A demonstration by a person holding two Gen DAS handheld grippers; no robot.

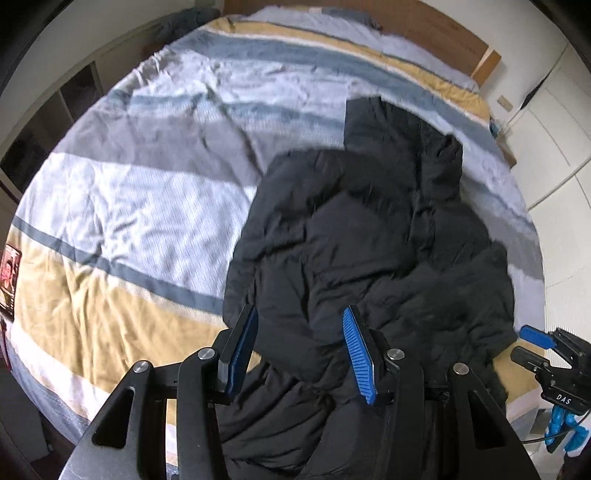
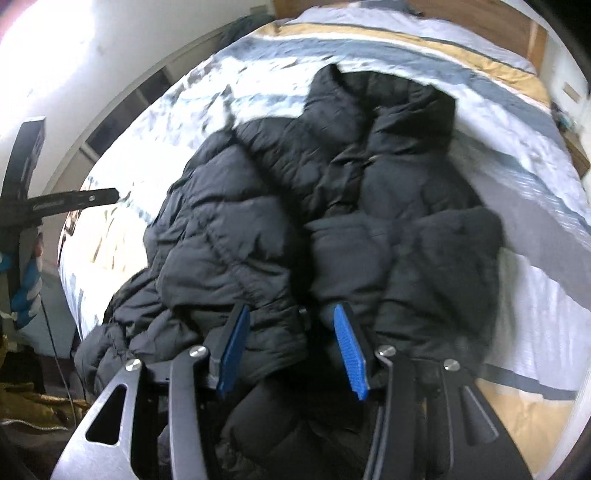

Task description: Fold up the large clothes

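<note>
A large black puffer jacket (image 1: 369, 236) lies crumpled on the bed, its near end hanging over the front edge. It fills the middle of the right wrist view (image 2: 295, 206). My left gripper (image 1: 299, 317) is open, its blue pads wide apart just above the jacket's near end, with fabric bulging between them. My right gripper (image 2: 290, 314) is open too, its pads either side of a puffy fold at the jacket's near edge. The right gripper also shows at the right edge of the left wrist view (image 1: 532, 343).
The bed has a striped duvet (image 1: 140, 192) in white, grey, blue and mustard. A wooden headboard (image 1: 443, 33) stands at the far end. White cupboards (image 1: 554, 147) are on the right, shelves (image 1: 55, 110) on the left. A black stand (image 2: 26, 206) is left of the bed.
</note>
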